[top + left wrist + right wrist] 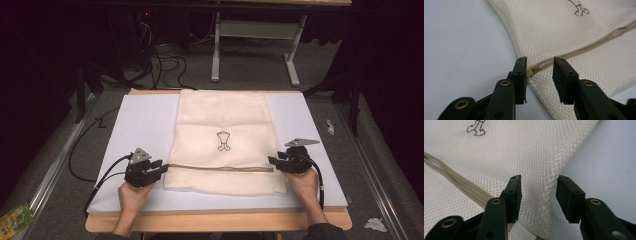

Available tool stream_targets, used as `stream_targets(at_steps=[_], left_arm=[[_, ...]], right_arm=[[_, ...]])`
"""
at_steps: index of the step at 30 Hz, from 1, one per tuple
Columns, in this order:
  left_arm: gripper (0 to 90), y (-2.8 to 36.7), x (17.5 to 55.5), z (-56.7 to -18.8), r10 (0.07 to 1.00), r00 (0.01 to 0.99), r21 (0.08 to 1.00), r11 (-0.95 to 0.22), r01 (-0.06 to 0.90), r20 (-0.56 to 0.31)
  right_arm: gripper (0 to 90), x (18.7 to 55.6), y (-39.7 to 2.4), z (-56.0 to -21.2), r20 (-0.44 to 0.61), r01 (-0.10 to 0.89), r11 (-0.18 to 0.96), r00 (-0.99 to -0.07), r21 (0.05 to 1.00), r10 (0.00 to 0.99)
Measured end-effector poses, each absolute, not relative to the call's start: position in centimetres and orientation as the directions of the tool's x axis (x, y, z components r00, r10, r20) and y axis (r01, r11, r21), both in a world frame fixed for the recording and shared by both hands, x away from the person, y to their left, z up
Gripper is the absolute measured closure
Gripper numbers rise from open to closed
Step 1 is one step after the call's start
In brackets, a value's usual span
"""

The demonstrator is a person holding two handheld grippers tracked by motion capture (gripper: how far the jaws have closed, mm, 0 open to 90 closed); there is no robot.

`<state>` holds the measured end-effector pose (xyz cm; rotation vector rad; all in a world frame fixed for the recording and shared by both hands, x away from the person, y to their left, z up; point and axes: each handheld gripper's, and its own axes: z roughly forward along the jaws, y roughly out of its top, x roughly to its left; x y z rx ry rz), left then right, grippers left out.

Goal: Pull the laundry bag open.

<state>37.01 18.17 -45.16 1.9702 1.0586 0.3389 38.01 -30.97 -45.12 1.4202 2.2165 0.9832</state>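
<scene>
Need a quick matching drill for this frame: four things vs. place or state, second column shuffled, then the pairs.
1. mesh bag
2. left gripper
3. right gripper
4. small printed figure

A. open, astride the bag's right edge
B. lies flat on the white board
C. at the bag's middle
D. open, at the zipper end on the bag's left edge

Pairs: 1-B, 2-D, 3-A, 4-C
</scene>
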Motion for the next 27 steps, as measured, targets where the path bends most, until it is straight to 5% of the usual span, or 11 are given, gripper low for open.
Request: stream_targets(at_steps=[27], left_arm=[[59.2, 21.6, 37.0, -43.0, 0.813, 0.566, 0.849, -0.196, 0.490, -0.139]], right_arm=[[57.0, 35.6, -35.3, -43.0, 0.128, 0.576, 0.117, -0.367, 0.809, 0.921]])
